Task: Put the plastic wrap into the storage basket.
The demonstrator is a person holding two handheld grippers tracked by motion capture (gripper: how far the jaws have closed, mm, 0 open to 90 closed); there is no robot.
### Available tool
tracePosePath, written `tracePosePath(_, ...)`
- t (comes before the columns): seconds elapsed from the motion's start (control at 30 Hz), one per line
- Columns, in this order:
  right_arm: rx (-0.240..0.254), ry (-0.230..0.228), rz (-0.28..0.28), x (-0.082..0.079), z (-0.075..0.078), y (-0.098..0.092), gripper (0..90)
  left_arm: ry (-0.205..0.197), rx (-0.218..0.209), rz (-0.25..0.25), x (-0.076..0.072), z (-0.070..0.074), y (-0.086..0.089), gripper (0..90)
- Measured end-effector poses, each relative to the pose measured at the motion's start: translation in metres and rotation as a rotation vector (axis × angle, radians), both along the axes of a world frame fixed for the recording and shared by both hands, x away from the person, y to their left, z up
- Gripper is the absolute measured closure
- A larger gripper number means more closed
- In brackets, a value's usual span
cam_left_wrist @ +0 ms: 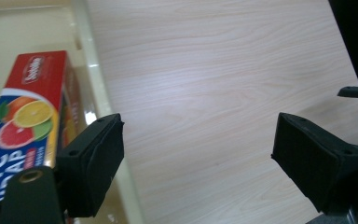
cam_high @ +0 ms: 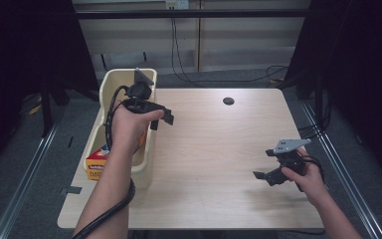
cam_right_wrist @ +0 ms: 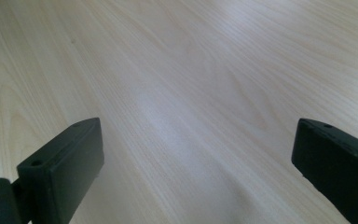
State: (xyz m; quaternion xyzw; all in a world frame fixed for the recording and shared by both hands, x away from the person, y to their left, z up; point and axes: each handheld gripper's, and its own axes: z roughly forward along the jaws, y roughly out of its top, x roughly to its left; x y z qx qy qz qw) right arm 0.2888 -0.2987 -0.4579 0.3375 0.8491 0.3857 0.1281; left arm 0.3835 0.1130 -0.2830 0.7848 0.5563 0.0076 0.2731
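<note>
Pale wooden table (cam_high: 214, 149) carries a cream plastic bin (cam_high: 110, 89) holding a red-blue cardboard wrap box (cam_left_wrist: 23, 116). Left gripper (cam_high: 161, 118) hovers beside it, jaws apart, empty. Right gripper (cam_high: 266, 177) is also open.

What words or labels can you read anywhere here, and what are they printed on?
"...TIC" over "...AP": white letters, cut off by the frame's edge, on the blue face of the box lying in the cream bin.
A white brand logo on the box's red end: too blurred to read.
Black print on the box's yellow end, in the high view: too small to read.
</note>
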Motion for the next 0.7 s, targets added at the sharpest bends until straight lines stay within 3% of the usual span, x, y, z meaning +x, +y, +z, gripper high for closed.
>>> tracePosePath(0.7, -0.005, 0.000, -0.007, -0.001, -0.004, 0.000, 2.1, -0.030, -0.046, -0.159, -0.003, -0.025, -0.054, 10.5)
